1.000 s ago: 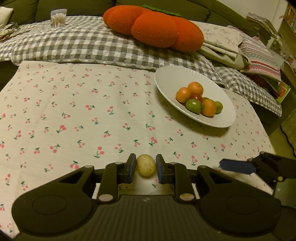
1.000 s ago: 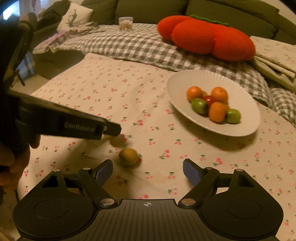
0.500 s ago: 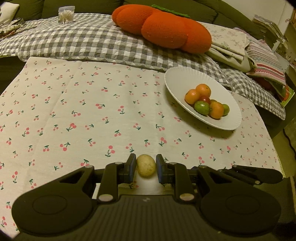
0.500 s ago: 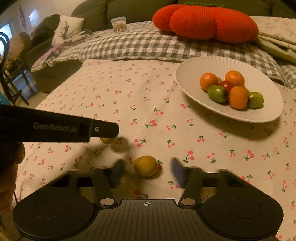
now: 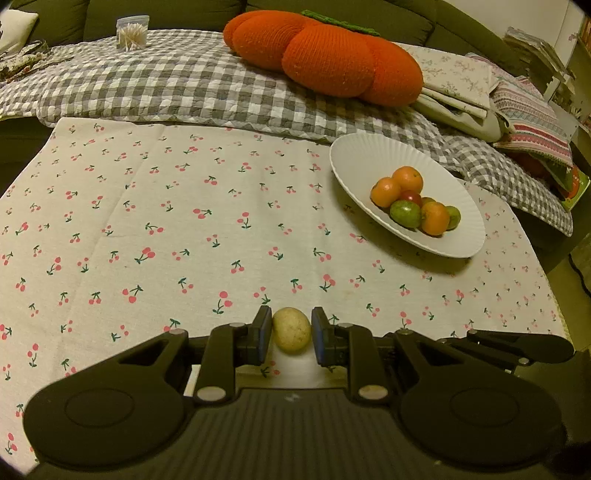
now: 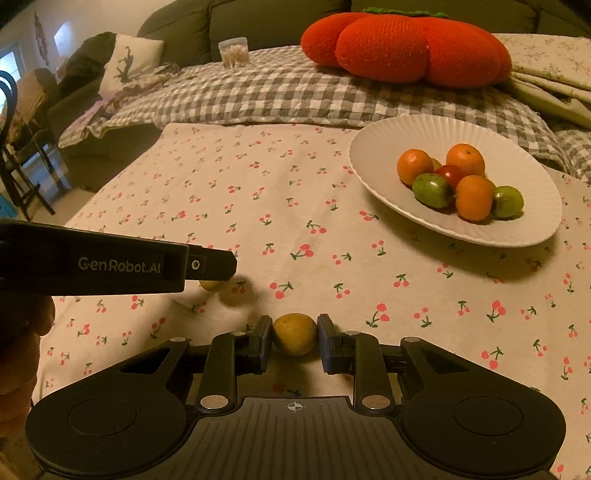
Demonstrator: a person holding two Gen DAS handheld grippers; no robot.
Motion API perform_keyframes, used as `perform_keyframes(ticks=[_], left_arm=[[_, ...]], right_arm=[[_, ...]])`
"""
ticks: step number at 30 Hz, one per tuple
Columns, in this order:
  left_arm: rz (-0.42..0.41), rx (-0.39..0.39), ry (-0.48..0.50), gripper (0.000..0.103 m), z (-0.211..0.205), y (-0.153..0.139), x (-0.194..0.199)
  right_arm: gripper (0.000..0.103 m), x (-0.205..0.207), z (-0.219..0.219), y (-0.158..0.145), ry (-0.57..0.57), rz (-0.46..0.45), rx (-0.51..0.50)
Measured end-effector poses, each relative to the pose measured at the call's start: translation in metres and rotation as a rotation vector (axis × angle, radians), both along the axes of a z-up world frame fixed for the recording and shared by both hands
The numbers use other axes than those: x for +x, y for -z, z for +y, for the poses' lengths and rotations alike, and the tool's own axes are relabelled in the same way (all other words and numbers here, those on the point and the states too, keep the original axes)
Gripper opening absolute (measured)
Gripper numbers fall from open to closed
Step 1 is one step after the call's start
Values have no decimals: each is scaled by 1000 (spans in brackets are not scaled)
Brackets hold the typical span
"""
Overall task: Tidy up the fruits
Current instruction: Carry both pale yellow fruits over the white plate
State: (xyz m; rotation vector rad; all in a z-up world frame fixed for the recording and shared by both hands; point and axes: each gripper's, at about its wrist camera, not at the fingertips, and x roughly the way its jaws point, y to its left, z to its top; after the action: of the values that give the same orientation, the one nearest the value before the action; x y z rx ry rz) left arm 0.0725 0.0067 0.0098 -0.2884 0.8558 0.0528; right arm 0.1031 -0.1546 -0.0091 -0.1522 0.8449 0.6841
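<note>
My left gripper (image 5: 291,330) is shut on a pale yellow fruit (image 5: 291,331), held a little above the cherry-print cloth near its front edge. My right gripper (image 6: 294,334) is shut on a second yellow fruit (image 6: 294,334) that sits low over the cloth. The left gripper also shows from the side in the right wrist view (image 6: 212,265), with its fruit (image 6: 212,285) peeking out under the finger. A white plate (image 5: 354,162), also in the right wrist view (image 6: 376,147), stands at the right with several orange, green and red fruits.
A big orange pumpkin cushion (image 5: 325,55) lies on a grey checked blanket (image 5: 166,85) behind the table. Folded cloths (image 5: 528,107) are piled at the far right. A clear tub of cotton swabs (image 5: 132,31) stands at the back left. The table's right edge drops to the floor.
My right gripper moved forward over the second yellow fruit and shut on it. My left gripper lifted its fruit slightly off the cloth.
</note>
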Motion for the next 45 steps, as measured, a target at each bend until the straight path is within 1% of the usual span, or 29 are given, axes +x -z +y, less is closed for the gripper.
perform_keyframes(ticks=[15, 24, 31, 37, 45], left_arm=[[-21, 27, 5, 21, -2, -4, -1], [-63, 80, 14, 21, -7, -11, -2], [-87, 85, 4, 21, -6, -15, 2], [-108, 72, -2, 21, -3, -19, 6], [-137, 51, 26, 21, -6, -25, 19]], right_arm=[[24, -1, -3, -6, 9, -11, 13], [24, -2, -9, -19, 21, -24, 41], [24, 2, -18, -30, 43, -37, 64], [24, 10, -32, -40, 79, -50, 89], [24, 26, -55, -54, 148, -56, 130]])
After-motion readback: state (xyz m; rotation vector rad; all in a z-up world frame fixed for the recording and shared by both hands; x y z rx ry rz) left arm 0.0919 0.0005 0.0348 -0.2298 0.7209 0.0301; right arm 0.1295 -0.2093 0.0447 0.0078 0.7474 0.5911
